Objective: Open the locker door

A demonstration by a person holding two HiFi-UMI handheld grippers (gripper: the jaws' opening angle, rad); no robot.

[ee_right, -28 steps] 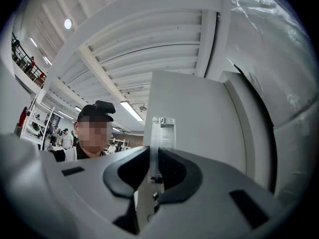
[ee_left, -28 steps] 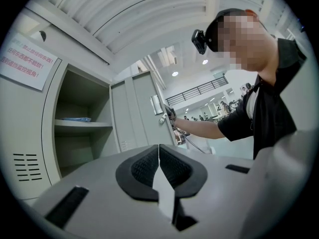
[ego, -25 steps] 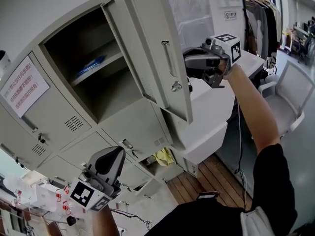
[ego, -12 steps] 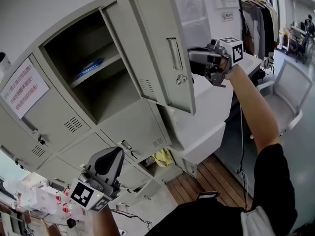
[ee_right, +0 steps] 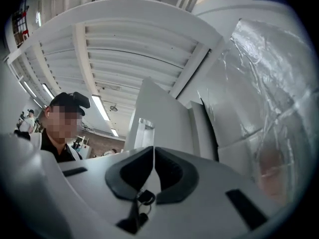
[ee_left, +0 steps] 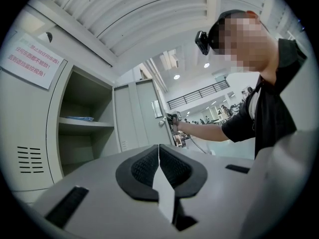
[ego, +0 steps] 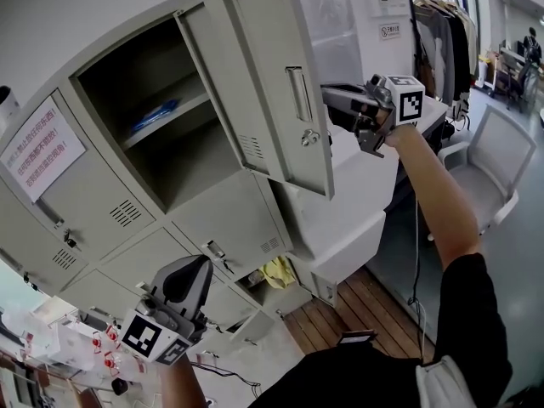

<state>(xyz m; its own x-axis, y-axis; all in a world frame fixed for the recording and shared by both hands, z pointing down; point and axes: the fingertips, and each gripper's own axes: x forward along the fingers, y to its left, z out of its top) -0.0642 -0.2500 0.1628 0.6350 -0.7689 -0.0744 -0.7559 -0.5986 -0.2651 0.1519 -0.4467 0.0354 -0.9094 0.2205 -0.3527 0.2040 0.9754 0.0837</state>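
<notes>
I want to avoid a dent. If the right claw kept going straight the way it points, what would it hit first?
Probably the open locker door, near its handle, though depth is unclear. The right claw is closing, with nothing gripped between its jaws.

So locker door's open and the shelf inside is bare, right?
Not bare. A flat blue item lies on the shelf inside. The locker door is open, as you said. The head view shows both.
</notes>
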